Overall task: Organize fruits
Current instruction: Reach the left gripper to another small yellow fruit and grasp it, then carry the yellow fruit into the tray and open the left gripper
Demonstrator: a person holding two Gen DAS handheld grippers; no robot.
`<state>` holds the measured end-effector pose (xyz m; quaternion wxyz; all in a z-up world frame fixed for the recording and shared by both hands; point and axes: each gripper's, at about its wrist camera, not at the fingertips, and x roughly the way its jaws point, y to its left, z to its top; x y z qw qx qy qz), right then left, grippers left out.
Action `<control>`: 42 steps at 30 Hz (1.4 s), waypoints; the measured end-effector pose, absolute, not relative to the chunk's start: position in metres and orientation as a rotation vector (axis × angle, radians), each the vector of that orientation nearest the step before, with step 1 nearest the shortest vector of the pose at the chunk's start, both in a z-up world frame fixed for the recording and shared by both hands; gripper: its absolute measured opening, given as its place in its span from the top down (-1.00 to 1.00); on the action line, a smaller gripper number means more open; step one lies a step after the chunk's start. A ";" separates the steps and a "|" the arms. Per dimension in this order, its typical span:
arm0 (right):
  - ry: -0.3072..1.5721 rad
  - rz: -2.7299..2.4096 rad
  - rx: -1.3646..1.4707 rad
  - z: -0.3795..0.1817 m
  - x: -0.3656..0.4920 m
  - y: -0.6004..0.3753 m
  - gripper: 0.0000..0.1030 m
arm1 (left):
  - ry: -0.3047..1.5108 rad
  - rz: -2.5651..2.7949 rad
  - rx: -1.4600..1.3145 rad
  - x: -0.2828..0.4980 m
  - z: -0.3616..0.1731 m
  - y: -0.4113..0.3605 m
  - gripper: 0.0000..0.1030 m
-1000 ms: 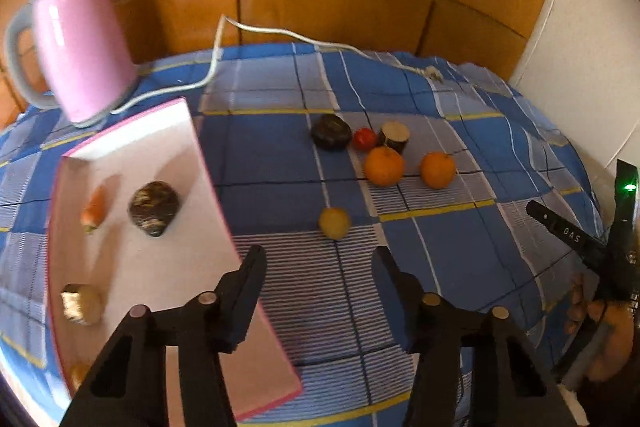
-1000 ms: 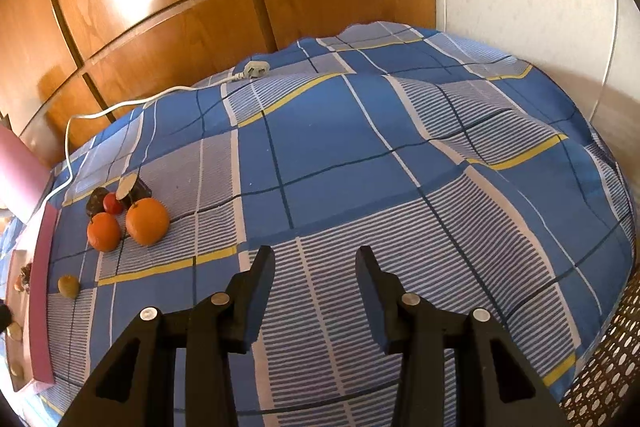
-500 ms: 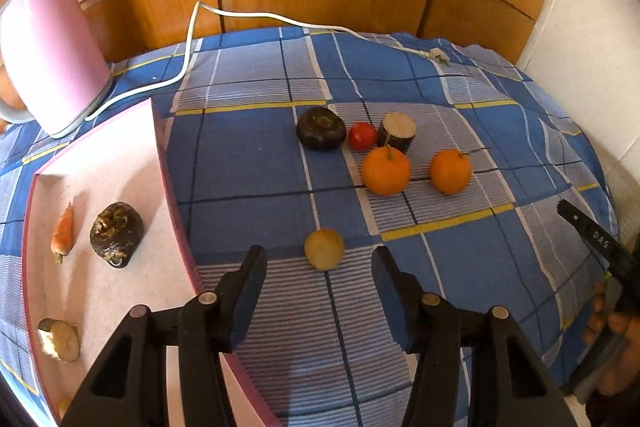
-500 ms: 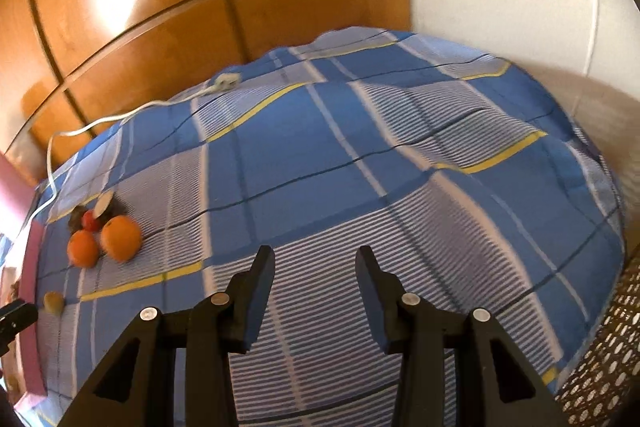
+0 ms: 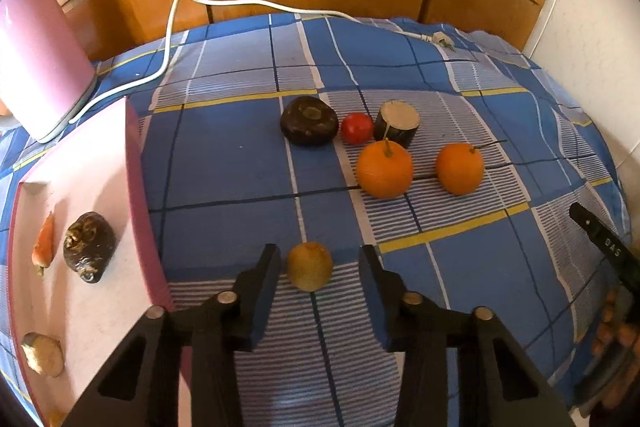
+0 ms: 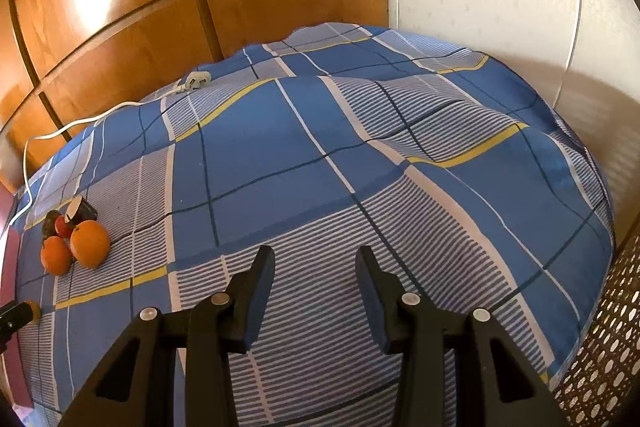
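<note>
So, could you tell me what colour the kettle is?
Pink kettle, clearest in the left wrist view.

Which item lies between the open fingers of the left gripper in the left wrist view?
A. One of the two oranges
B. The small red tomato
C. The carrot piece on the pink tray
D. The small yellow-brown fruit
D: the small yellow-brown fruit sits on the blue checked cloth between the spread fingers of the left gripper, untouched by either; the oranges, tomato and carrot lie elsewhere.
</note>
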<state>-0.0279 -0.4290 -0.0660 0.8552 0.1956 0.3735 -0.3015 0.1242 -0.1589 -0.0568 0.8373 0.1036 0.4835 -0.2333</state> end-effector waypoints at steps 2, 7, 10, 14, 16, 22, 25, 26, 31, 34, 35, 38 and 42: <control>0.788 -0.638 0.408 -0.068 -0.027 -0.429 0.18 | 1.016 -0.477 0.234 0.125 -0.061 -0.161 0.50; 0.787 -0.632 0.388 -0.072 -0.026 -0.427 0.17 | 0.984 -0.476 0.210 0.119 -0.063 -0.156 0.51; 0.786 -0.627 0.385 -0.073 -0.026 -0.427 0.17 | 0.983 -0.478 0.197 0.115 -0.063 -0.153 0.51; 0.781 -0.622 0.401 -0.073 -0.028 -0.429 0.17 | 0.970 -0.487 0.150 0.109 -0.055 -0.146 0.51; 0.780 -0.621 0.402 -0.073 -0.028 -0.429 0.17 | 0.955 -0.493 0.106 0.105 -0.045 -0.137 0.51; 0.780 -0.618 0.380 -0.074 -0.027 -0.427 0.10 | 0.894 -0.425 -0.096 0.106 -0.008 -0.073 0.51; 0.780 -0.619 0.378 -0.074 -0.027 -0.426 0.09 | 0.878 -0.315 -0.144 0.118 -0.004 -0.030 0.51; 0.781 -0.620 0.375 -0.074 -0.027 -0.426 0.09 | 0.883 -0.277 -0.159 0.123 -0.005 -0.017 0.51; 0.785 -0.620 0.371 -0.073 -0.027 -0.426 0.09 | 0.897 -0.123 -0.191 0.146 -0.015 0.036 0.51; 0.793 -0.626 0.350 -0.074 -0.025 -0.424 0.09 | 0.905 -0.060 -0.187 0.157 -0.024 0.053 0.51; 0.794 -0.626 0.348 -0.074 -0.025 -0.424 0.09 | 0.912 -0.043 -0.187 0.158 -0.027 0.056 0.48; 0.796 -0.622 0.351 -0.073 -0.026 -0.425 0.09 | 0.904 -0.001 -0.206 0.155 -0.031 0.064 0.04; 0.803 -0.626 0.346 -0.073 -0.024 -0.425 0.09 | 0.889 0.039 -0.210 0.137 -0.032 0.067 -0.03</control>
